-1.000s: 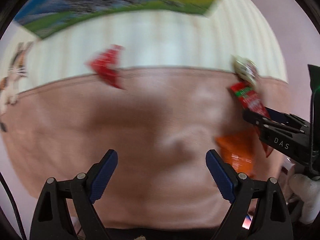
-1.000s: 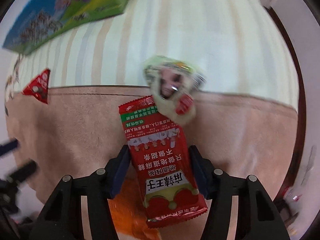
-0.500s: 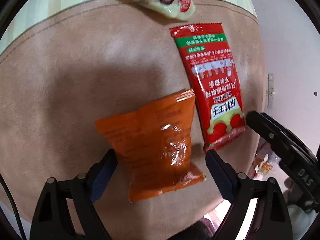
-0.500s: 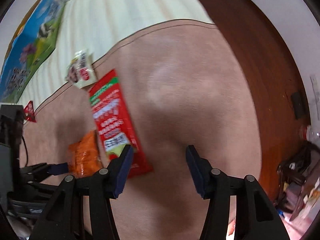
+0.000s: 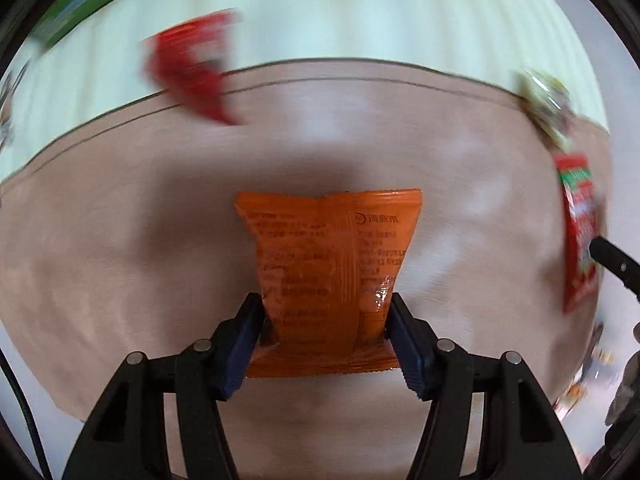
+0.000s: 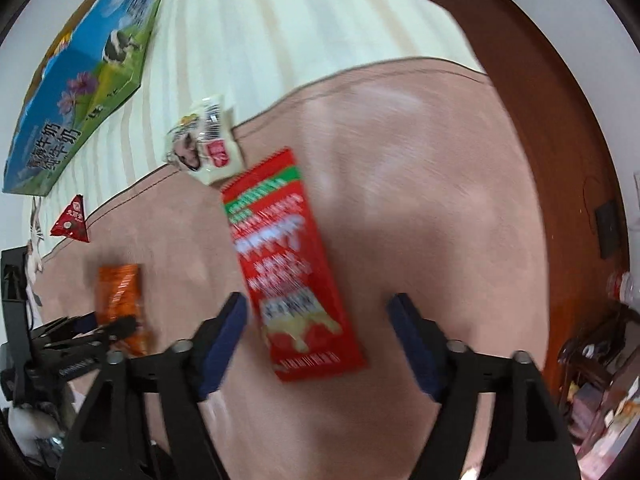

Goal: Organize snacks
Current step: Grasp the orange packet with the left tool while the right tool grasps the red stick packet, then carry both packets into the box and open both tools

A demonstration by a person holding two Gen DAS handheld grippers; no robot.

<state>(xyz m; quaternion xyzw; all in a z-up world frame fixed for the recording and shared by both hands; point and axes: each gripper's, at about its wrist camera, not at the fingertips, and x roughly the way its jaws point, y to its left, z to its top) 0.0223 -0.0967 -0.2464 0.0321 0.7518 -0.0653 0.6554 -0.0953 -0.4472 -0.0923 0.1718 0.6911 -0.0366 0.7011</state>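
My left gripper [image 5: 326, 334] is shut on an orange snack packet [image 5: 332, 264] and holds it by its near end over the pink-brown table mat [image 5: 120, 216]. The packet also shows in the right wrist view [image 6: 120, 300], with the left gripper [image 6: 92, 332] on it. My right gripper [image 6: 318, 334] is open and empty, with the near end of a long red snack packet [image 6: 288, 264] between its fingers. A pale round snack pack [image 6: 206, 144] lies beyond the red packet. A small red triangular snack [image 6: 70, 222] lies at the mat's far edge and is blurred in the left wrist view [image 5: 192, 68].
A blue and green milk carton box [image 6: 76, 84] lies on the striped cream cloth [image 6: 300, 28] behind the mat. The brown wooden table rim [image 6: 560, 140] curves along the right. A chair and clutter [image 6: 600, 368] stand off the table at the lower right.
My left gripper has closed on the orange packet and lifted it, swinging the view back toward the far cloth. My right gripper has shifted left so the red packet now lies between its open fingers.
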